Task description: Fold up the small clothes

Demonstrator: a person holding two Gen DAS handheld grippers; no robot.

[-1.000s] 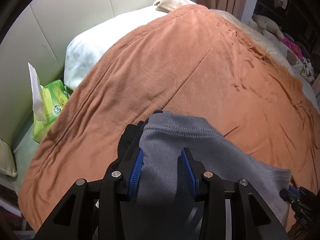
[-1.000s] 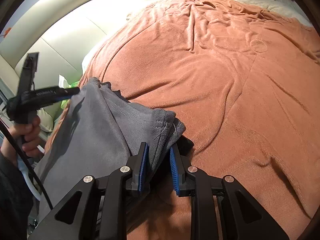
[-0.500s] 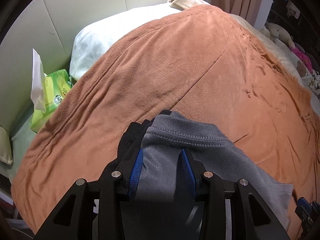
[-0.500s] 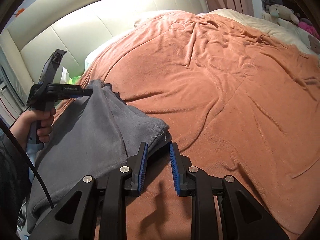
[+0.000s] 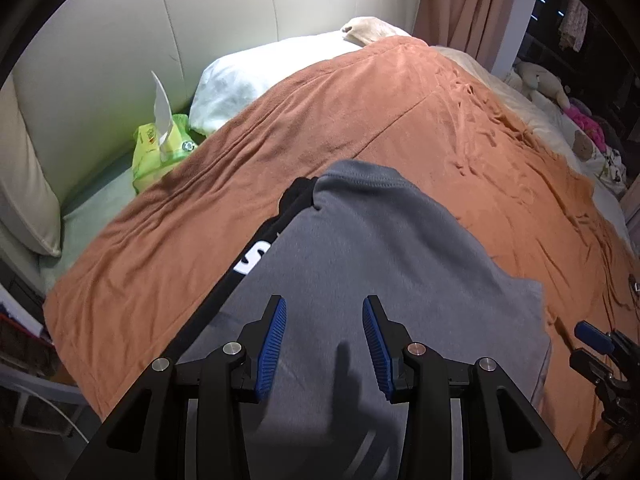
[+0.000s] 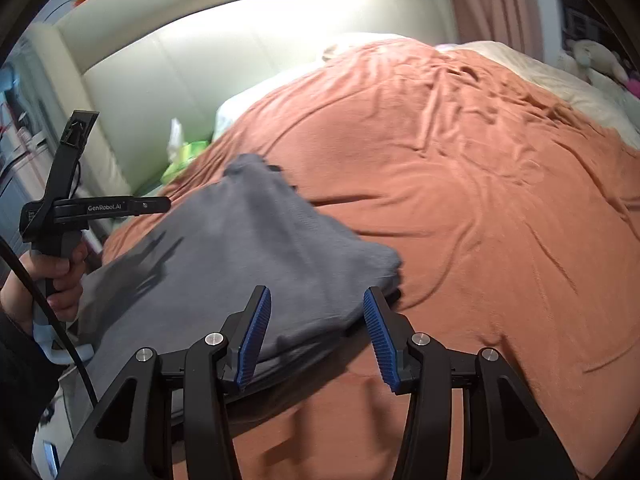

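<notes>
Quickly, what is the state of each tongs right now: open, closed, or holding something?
Left tongs: open, holding nothing, above the gray garment.
Right tongs: open, holding nothing, at the garment's edge on the orange blanket.

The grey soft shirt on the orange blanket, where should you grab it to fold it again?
Probably pinch the grey soft fleece garment at its free corner nearest the right gripper, coming in low from the near side. That corner sticks out over the orange blanket with a layered edge the open fingers could slide around.

Left gripper point(image 5: 324, 338) gapes above grey garment point(image 5: 384, 248).
</notes>
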